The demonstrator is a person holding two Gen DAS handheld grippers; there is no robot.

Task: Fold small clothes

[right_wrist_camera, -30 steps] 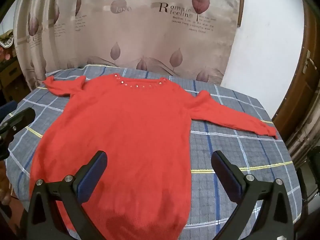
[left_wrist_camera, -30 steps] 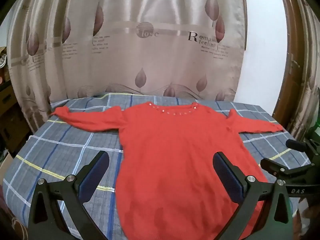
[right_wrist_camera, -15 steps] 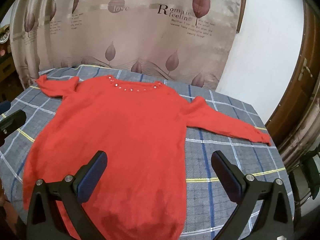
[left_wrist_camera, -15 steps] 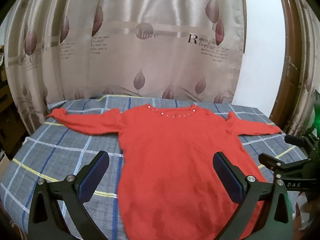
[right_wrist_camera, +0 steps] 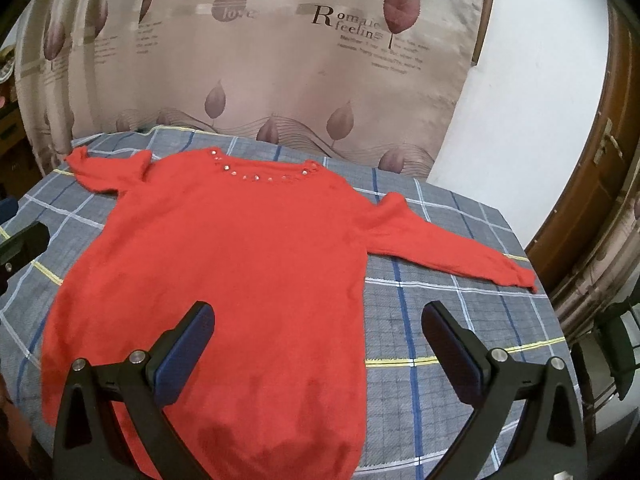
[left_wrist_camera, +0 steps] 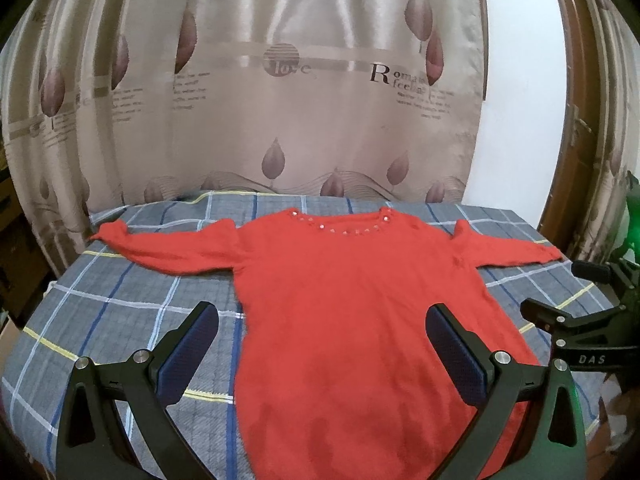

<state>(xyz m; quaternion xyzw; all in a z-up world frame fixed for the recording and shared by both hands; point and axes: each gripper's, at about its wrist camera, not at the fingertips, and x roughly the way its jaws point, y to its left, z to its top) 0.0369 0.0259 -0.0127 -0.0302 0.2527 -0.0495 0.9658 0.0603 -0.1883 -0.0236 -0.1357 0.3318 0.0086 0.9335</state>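
A red long-sleeved sweater (left_wrist_camera: 352, 292) (right_wrist_camera: 232, 252) lies flat on a grey plaid-covered table, both sleeves spread out and a beaded neckline at the far end. My left gripper (left_wrist_camera: 322, 344) hangs open above the sweater's lower body, nothing between its fingers. My right gripper (right_wrist_camera: 318, 340) is open too, over the hem and the right side seam, empty. The right gripper's black frame (left_wrist_camera: 576, 328) shows at the right edge of the left wrist view. A dark part of the left gripper (right_wrist_camera: 20, 246) shows at the left edge of the right wrist view.
The plaid cloth (left_wrist_camera: 120, 320) (right_wrist_camera: 460, 320) covers the whole table. A satin curtain (left_wrist_camera: 280, 100) with leaf prints hangs right behind the far edge. A white wall (right_wrist_camera: 520, 80) and a brown wooden door frame (right_wrist_camera: 592, 160) stand to the right.
Both grippers have pulled back and risen a little, so the sweater sits lower and smaller in both views. Both stay open; the sweater has not moved.
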